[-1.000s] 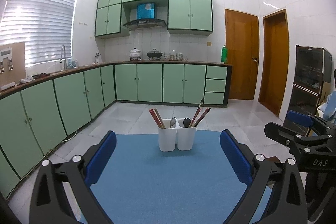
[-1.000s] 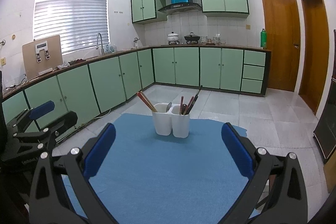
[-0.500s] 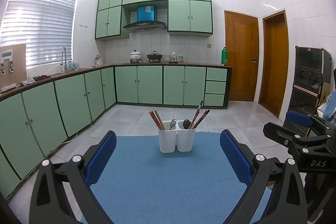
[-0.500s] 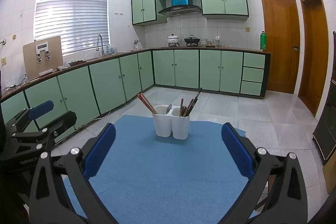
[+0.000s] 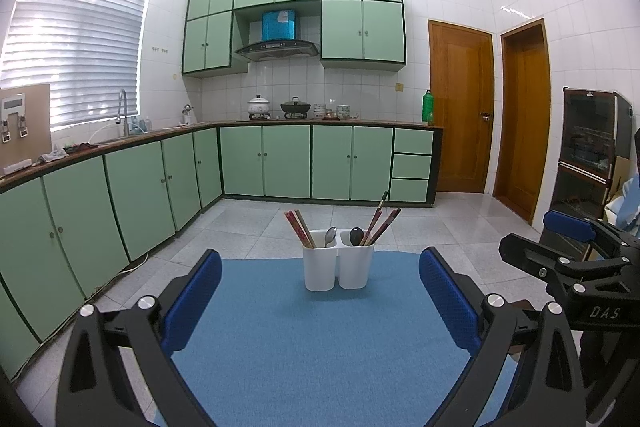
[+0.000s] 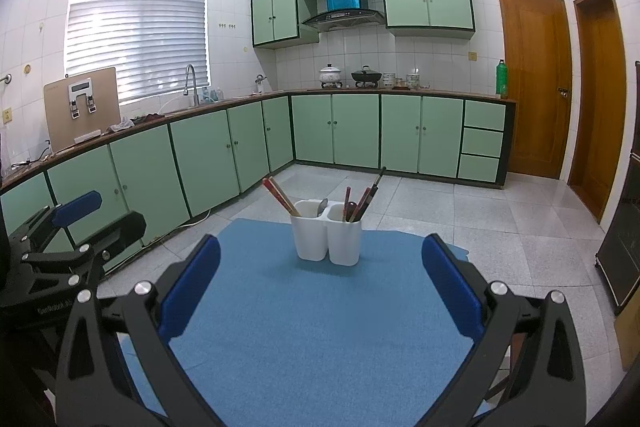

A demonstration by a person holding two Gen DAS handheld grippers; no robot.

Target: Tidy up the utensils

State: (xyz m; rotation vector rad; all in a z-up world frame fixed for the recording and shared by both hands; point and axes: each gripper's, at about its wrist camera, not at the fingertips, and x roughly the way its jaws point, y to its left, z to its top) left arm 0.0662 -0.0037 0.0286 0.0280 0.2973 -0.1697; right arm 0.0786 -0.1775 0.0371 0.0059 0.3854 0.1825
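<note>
Both grippers, left gripper [image 5: 320,301] and right gripper [image 6: 320,285], hover splayed.

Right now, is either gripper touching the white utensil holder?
Apart. Both wrist views show blue mat between the open left gripper, right gripper and holder.

Left gripper [image 5: 320,291]: jaws spread wide, nothing btwn them, blue pads [image 5: 192,301] facing inward, roughly level, pointing fwd. Right gripper [image 6: 320,287]: same pose, wide apart, holding nothing, blue pads [image 6: 450,283] clean and bare. Both held side by side at approx same height; each shows at the edge of the other's view, right gripper at far right of left cam, left gripper at far left of right cam. No hands visible.
</note>
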